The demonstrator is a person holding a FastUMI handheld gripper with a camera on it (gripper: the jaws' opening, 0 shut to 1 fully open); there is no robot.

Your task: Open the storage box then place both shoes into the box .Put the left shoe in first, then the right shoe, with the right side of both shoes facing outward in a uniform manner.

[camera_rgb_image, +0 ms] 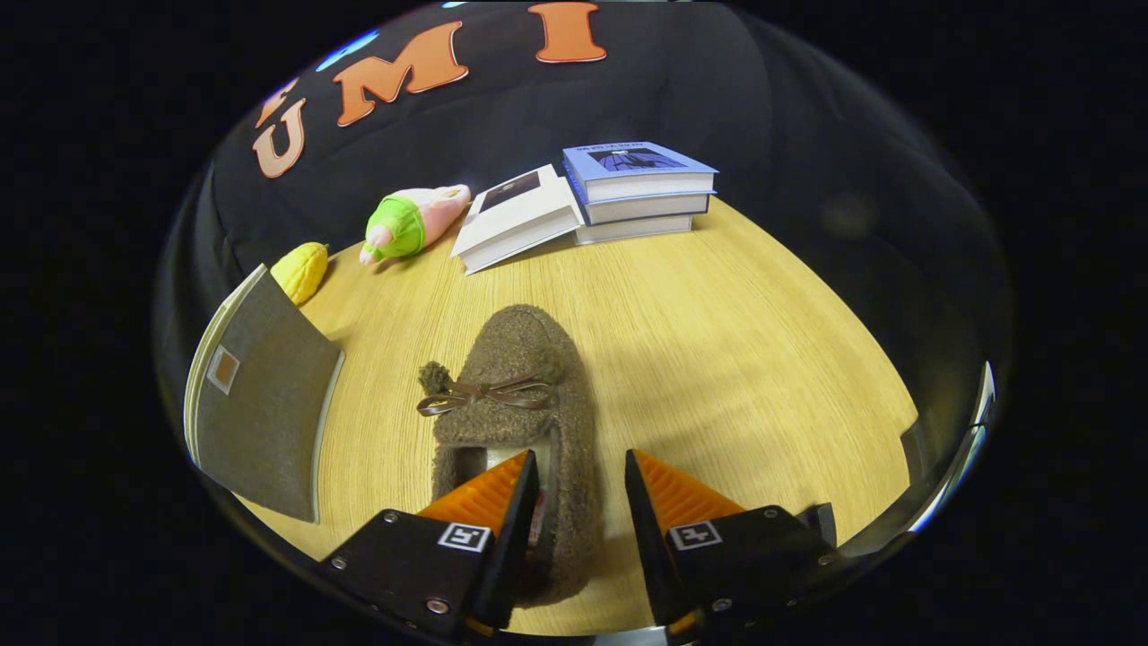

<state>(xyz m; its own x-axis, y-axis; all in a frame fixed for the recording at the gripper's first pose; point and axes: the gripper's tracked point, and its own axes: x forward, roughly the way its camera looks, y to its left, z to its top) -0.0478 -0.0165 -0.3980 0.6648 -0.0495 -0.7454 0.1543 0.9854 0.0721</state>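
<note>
Light wood-grain tabletop (717, 341) backed by the black cloth wall of the booth. Far left, near the tabletop edge: flat grey fabric-covered panel with pale edges and a small square patch (260, 395), lying tilted toward the camera; cannot tell whether it is a folded box or a lid. Just beyond its far corner: small yellow ribbed plush toy (300, 271), close to the wall. Right of that: green and pink plush toy (411, 224), lying on its side, pointed end toward the yellow one. Next right: white book with a dark cover picture (516, 218), propped at a slant with its raised edge against a stack of three books topped by a blue cover (637, 190), which sits at the back of the tabletop. Centre foreground: brown fuzzy slipper with a thin brown ribbon bow and small pompom (516, 377), toe pointing away from the camera toward the books, heel end nearest the gripper (581, 467), sole down on the tabletop. Jaws parted, a clear gap between them. Left finger tip sits over the slipper's opening, at or inside the pale lining; right finger tip stands outside the slipper's right wall, over bare tabletop. That right wall of the slipper lies in the gap between the fingers. Cannot tell whether either finger touches the slipper; no squeeze visible.
</note>
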